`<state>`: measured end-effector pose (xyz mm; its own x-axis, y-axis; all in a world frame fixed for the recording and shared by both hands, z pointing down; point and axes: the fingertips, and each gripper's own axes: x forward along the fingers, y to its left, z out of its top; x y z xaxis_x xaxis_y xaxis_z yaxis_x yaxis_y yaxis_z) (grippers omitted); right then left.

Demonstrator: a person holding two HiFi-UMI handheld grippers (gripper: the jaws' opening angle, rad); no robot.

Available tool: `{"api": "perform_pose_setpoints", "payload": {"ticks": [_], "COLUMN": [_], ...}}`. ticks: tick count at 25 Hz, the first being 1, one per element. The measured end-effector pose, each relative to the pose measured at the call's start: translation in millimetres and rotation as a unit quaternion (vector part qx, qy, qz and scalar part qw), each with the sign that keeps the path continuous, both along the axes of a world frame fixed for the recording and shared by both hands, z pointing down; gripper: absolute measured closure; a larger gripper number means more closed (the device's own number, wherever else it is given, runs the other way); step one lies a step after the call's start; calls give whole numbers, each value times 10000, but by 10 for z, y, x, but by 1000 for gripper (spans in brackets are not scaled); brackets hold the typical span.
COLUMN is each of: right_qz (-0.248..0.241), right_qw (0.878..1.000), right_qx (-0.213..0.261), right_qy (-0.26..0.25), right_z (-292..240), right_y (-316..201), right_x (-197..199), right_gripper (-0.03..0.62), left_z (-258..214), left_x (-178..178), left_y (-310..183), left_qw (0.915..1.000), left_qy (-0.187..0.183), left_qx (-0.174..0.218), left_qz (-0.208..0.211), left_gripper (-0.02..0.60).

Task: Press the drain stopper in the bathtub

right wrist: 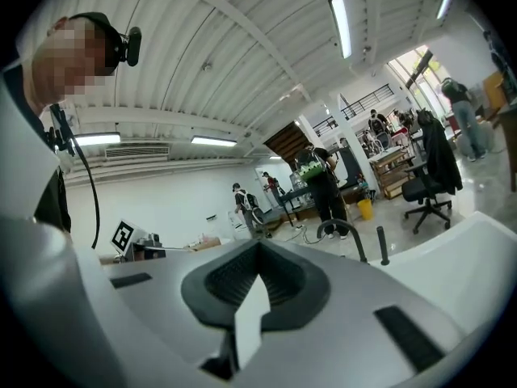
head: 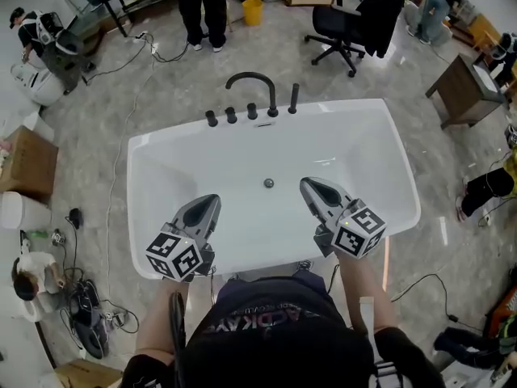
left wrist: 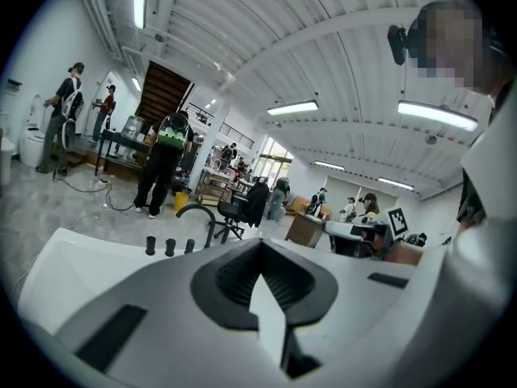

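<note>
Left tongs (head: 214, 201) and right tongs (head: 306, 183) closed, empty, over bathtub (head: 404, 162): solid tips for pressing drain stopper (head: 269, 183) ahead, between them.

Room I was in was a big open workshop: polished grey stone floor (head: 145, 111) with cables (head: 170, 55) trailing over it, white ribbed ceiling (left wrist: 242, 23), long strip lights (left wrist: 292, 107), plain white wall (right wrist: 161, 192). Black office chair (head: 343, 27) and yellow bucket (head: 253, 10) stood at the far side, wooden desk (head: 462, 87) off right, cardboard box (head: 24, 164) left. A dark staircase (left wrist: 164, 95) rose at the back.
</note>
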<state>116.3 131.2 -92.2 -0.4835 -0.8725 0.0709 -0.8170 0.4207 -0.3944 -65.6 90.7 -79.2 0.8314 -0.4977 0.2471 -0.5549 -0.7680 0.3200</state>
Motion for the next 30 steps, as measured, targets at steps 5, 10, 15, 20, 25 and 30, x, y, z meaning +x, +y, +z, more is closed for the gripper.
{"api": "perform_pose_setpoints", "payload": {"ticks": [5,10,15,20,25,30], "right_qz": [-189,-267,-344,-453,-608,-669], "right_qw": [9997,9995,9993,9989,9981,9976], "right_qx": [159,152,148,137,29,-74], "right_qy": [57,71,89,43,27,-156], "right_z": [-189,-220,-253,-312,-248,-172], "right_y": [167,326,443,516,587,638], "right_x": [-73,-183,-278,-450,-609,-692], "right_gripper": [583,583,583,583,583,583], "left_z": [-195,-163,-199,-302,-204,-128], "left_x": [58,88,189,246,247,340], "left_y": [82,259,440,528,629,740], "left_qw": [9998,9997,9991,9984,9980,9972], "left_qy": [149,116,89,214,248,201], "left_qx": [138,164,135,50,-210,-296], "left_qz": [-25,115,398,527,538,662], "left_gripper": [574,574,574,574,574,574]}}
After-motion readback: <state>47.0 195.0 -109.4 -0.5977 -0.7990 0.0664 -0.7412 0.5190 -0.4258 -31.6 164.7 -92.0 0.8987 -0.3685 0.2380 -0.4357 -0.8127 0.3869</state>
